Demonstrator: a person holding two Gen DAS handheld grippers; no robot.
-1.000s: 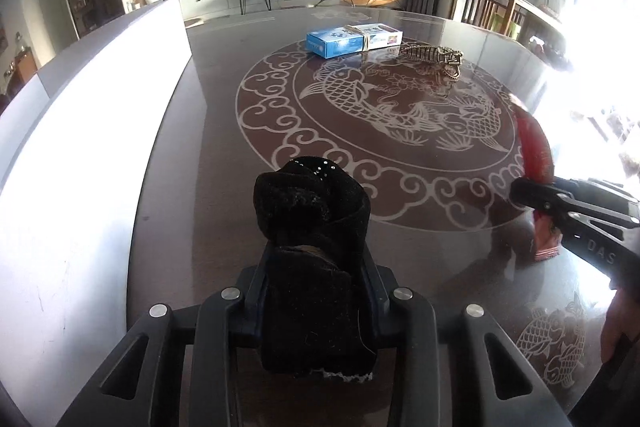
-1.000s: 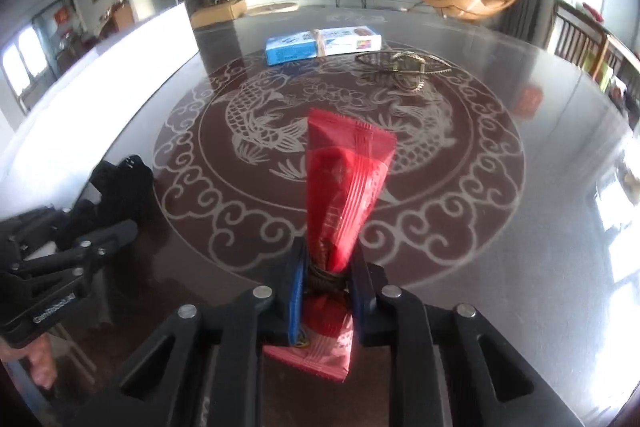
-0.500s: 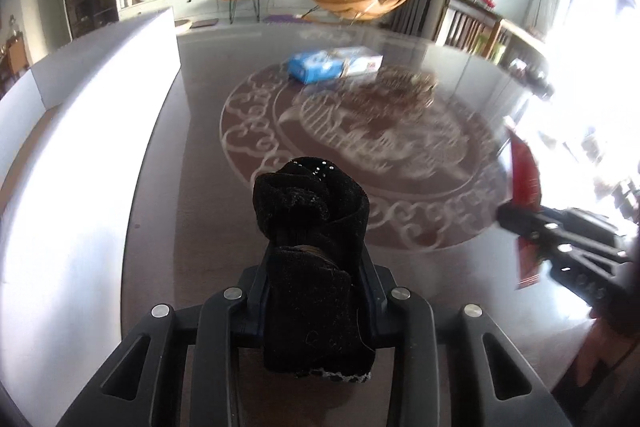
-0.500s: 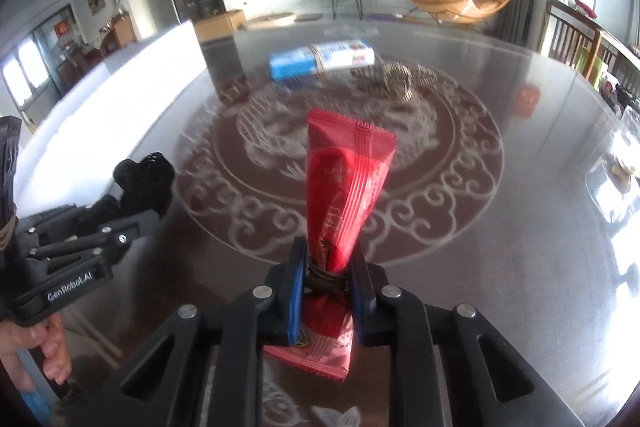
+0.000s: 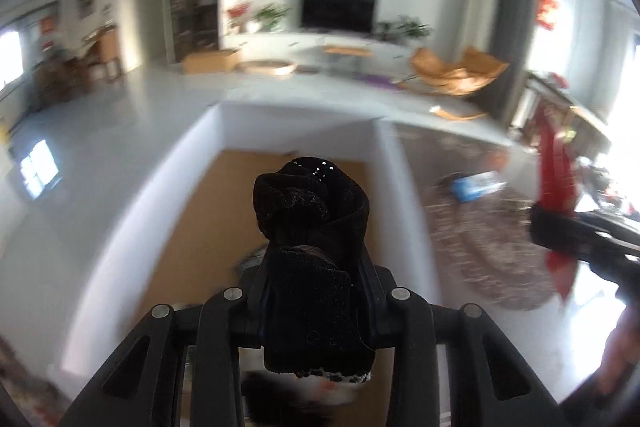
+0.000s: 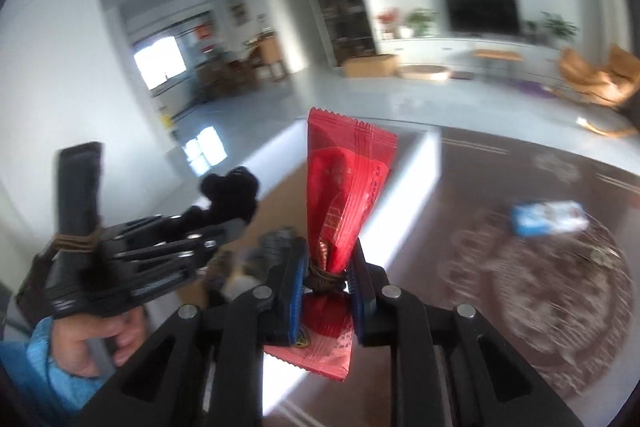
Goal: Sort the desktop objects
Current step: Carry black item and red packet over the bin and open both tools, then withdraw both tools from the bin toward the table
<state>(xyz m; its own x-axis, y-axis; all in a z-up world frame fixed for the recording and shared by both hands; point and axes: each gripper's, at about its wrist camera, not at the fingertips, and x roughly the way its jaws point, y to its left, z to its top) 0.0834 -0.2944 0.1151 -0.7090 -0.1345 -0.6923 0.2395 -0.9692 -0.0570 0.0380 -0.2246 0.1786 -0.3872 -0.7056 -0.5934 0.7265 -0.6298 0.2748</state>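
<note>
Grippers both loaded over the white-walled box with a cardboard-brown floor (image 5: 200, 163). Left gripper (image 5: 316, 267) clamps a soft black rolled fabric bundle (image 5: 312, 211): light, squashy, grab mid-roll. Right gripper (image 6: 326, 267) pinches a red crinkly foil snack packet (image 6: 344, 187) at its tied waist: light, slick, likely crushable contents. Box sits beside a dark glossy table with pale dragon medallion (image 6: 500, 207); blue-and-white carton (image 6: 548, 217) lies on it. Bright living room behind, blurred.
</note>
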